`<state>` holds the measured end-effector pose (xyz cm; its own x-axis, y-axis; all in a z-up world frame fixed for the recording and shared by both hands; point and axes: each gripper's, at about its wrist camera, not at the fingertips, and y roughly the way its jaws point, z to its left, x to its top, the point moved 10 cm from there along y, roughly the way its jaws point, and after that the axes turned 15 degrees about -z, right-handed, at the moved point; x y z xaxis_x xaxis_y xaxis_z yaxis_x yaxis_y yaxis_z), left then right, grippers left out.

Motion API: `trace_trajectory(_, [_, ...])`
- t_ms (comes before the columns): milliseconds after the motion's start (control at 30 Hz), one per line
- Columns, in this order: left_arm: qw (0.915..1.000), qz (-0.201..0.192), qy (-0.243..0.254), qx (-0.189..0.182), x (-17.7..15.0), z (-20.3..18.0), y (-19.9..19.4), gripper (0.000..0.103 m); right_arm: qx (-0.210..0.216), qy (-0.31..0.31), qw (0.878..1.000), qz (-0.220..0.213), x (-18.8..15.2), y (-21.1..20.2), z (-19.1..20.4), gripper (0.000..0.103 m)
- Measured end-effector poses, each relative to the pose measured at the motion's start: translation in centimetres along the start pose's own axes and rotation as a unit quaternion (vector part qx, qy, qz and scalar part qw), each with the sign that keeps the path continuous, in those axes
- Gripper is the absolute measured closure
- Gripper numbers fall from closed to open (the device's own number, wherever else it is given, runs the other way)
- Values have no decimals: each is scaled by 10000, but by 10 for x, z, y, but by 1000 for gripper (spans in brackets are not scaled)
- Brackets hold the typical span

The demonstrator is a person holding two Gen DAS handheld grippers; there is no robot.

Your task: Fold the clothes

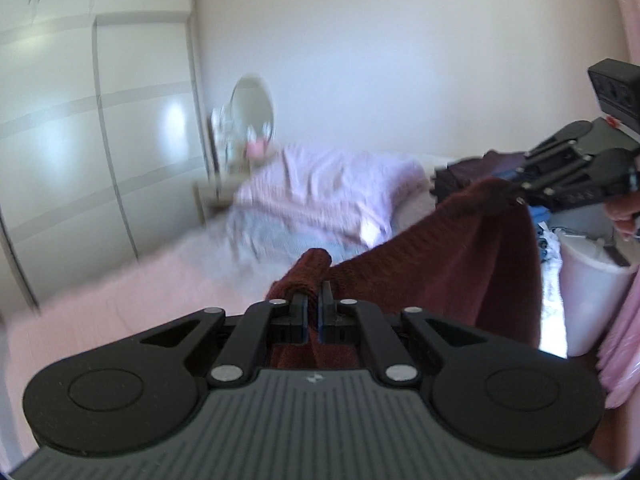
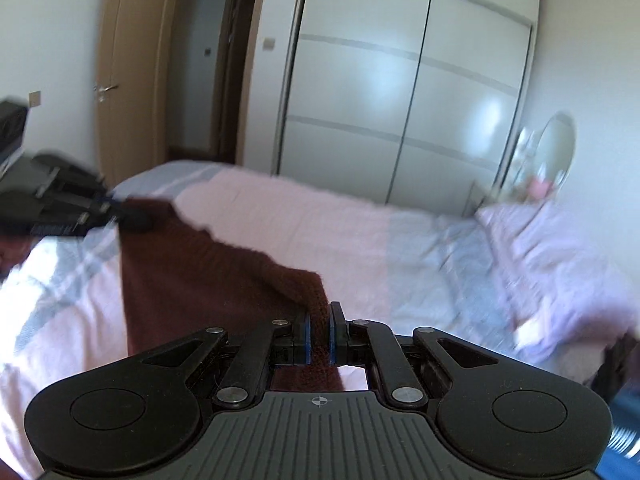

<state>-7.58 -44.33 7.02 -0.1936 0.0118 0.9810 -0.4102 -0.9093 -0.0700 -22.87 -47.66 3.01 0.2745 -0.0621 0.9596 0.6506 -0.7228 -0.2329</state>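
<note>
While both views were blurred toward the edges, the grip of each tool was plain enough. The left gripper (image 1: pixel 315 294) was clamped on one bunched corner of a dark red knitted garment (image 1: pixel 448 264), the cloth pinched between its pads and a fold rising just above the fingertips. The right gripper (image 2: pixel 319 320) was likewise clenched on another corner of the same garment (image 2: pixel 192 264), knit filling the narrow gap between its blue-edged pads.

Between the two tools the garment hung as a sagging sheet, its upper edge running from one grip to the other and its body draping downward. It was held up over a bed (image 2: pixel 280 224) covered in pink and pale blue bedding; whether its lower edge touched the bedding could not be told.

A lilac pillow (image 1: pixel 320 188) lay at the head of the bed, with a round mirror (image 1: pixel 254 104) beside it. A white wardrobe (image 2: pixel 400 80) stood beyond the bed, next to a wooden door (image 2: pixel 132 72). A white bin (image 1: pixel 592 292) stood near the right tool, and part of a hand (image 1: pixel 626 216) showed on its handle.
</note>
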Motion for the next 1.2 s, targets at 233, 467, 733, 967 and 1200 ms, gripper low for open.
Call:
trace_trajectory(233, [9997, 83, -154, 152, -20, 33, -47, 95, 1039, -142, 9943, -206, 48, -36, 78, 97])
trace_trajectory(467, [9424, 2585, -1496, 1509, -230, 100, -162, 68, 2851, 648, 9492, 1162, -64, 26, 255, 89])
trace_trajectory(733, [9239, 2749, -2142, 1578, -295, 77, -198, 29, 2158, 1405, 9313, 2574, -168, 73, 232, 25])
trace_trajectory(967, [9421, 2578, -2010, 748, -329, 26, -93, 27, 1110, 456, 9530, 2783, -205, 123, 103, 21])
trace_trajectory(1200, [9378, 2991, -1588, 767, -382, 16, 9, 26, 2424, -2537, 9075, 2307, -246, 209, 43, 20])
